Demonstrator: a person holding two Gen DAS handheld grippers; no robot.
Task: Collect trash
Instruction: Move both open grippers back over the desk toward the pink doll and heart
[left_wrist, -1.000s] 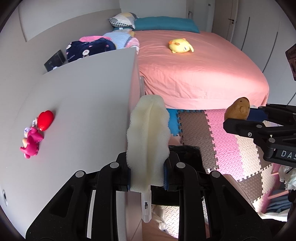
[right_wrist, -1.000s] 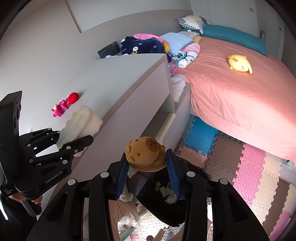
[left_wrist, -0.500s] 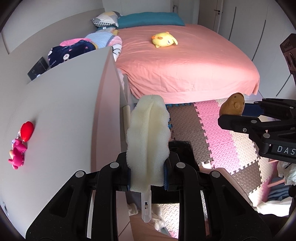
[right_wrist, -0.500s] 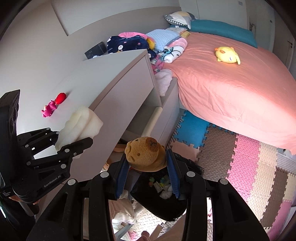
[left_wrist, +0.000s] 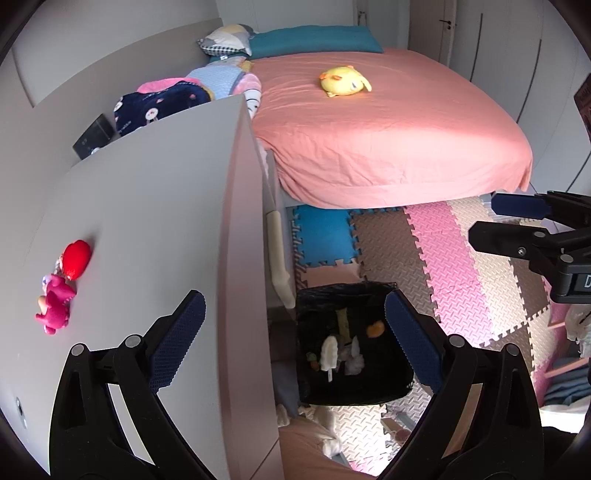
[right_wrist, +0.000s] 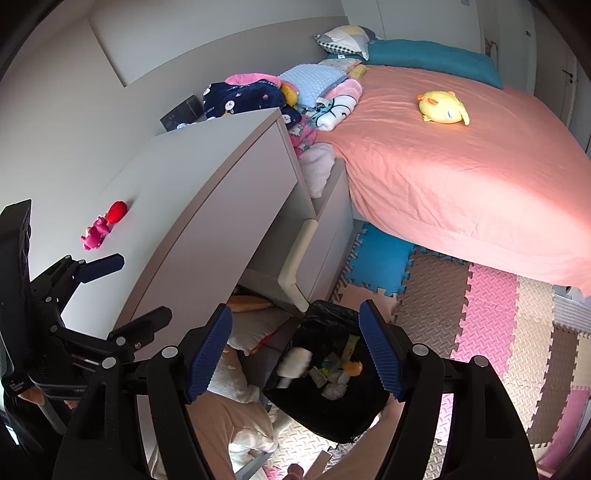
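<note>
A black-lined trash bin (left_wrist: 400, 389) stands on the floor beside the grey desk and shows in the right wrist view (right_wrist: 321, 417) too. In it lie a pale foam ice-pop piece (left_wrist: 328, 352), an orange-brown piece (left_wrist: 376, 328) and other scraps. My left gripper (left_wrist: 293, 341) is open and empty above the bin. My right gripper (right_wrist: 295, 349) is open and empty above the bin as well. It also shows at the right edge of the left wrist view (left_wrist: 517, 225).
A grey desk top (left_wrist: 140, 229) carries a red and pink toy (left_wrist: 62, 284). A bed with a pink sheet (left_wrist: 388, 140) holds a yellow plush (left_wrist: 343, 83). Coloured foam mats (left_wrist: 443, 243) cover the floor. Cushions lie under the desk (right_wrist: 236, 373).
Both grippers opened. The pale foam piece left my left gripper and the brown piece left my right gripper; both now lie in the bin.
</note>
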